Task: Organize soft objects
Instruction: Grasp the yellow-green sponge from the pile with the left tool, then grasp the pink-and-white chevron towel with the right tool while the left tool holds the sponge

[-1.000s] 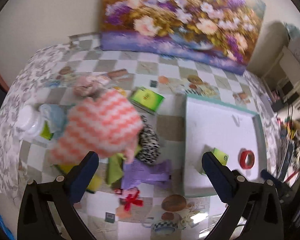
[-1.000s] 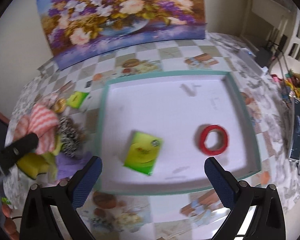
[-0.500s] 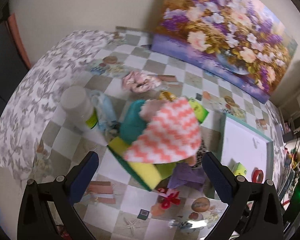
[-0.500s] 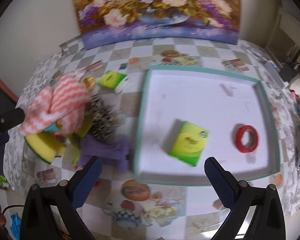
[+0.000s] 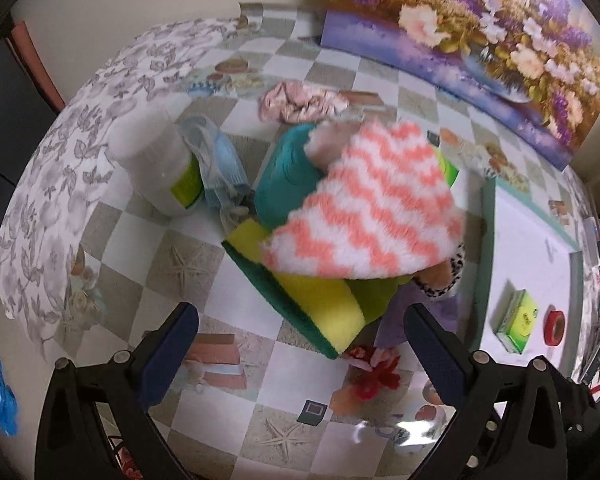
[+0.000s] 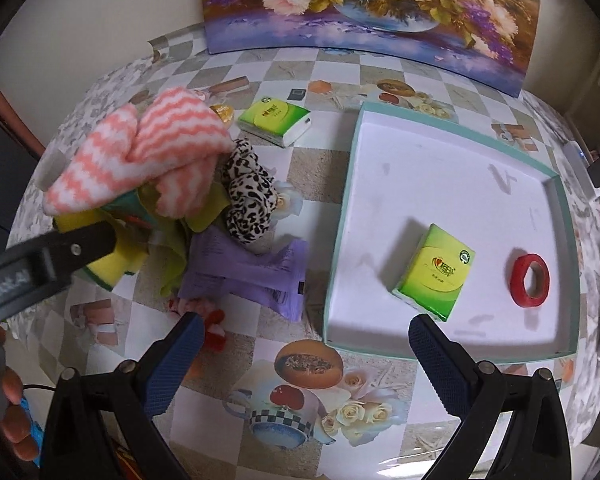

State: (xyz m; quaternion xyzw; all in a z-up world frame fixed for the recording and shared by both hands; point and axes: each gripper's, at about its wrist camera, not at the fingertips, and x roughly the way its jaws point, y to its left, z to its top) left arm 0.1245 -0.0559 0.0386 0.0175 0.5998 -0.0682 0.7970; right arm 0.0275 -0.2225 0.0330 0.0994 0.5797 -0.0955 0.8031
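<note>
A pink-and-white zigzag fluffy cloth (image 5: 372, 208) lies on top of a pile with a yellow-green sponge (image 5: 312, 300), a teal item (image 5: 288, 172), a leopard-print scrunchie (image 6: 248, 204) and a purple pack (image 6: 252, 276). The cloth also shows in the right wrist view (image 6: 148, 152). My left gripper (image 5: 300, 344) is open and empty, in front of the pile. My right gripper (image 6: 304, 356) is open and empty, above the table's front edge between the pile and the white tray (image 6: 452, 152). The tray holds a green tissue pack (image 6: 436, 272) and a red tape roll (image 6: 530, 280).
A white bottle (image 5: 156, 168) and a light blue cloth (image 5: 220, 164) stand left of the pile. A pink crumpled cloth (image 5: 300, 100) lies behind it. A second green tissue pack (image 6: 274, 120) lies on the table. A flower painting (image 6: 372, 12) leans on the wall. A red bow (image 5: 376, 376) lies in front.
My left gripper has pulled back and left from the pile; the zigzag cloth now rests on it. My right gripper has swung left, away from the tray.
</note>
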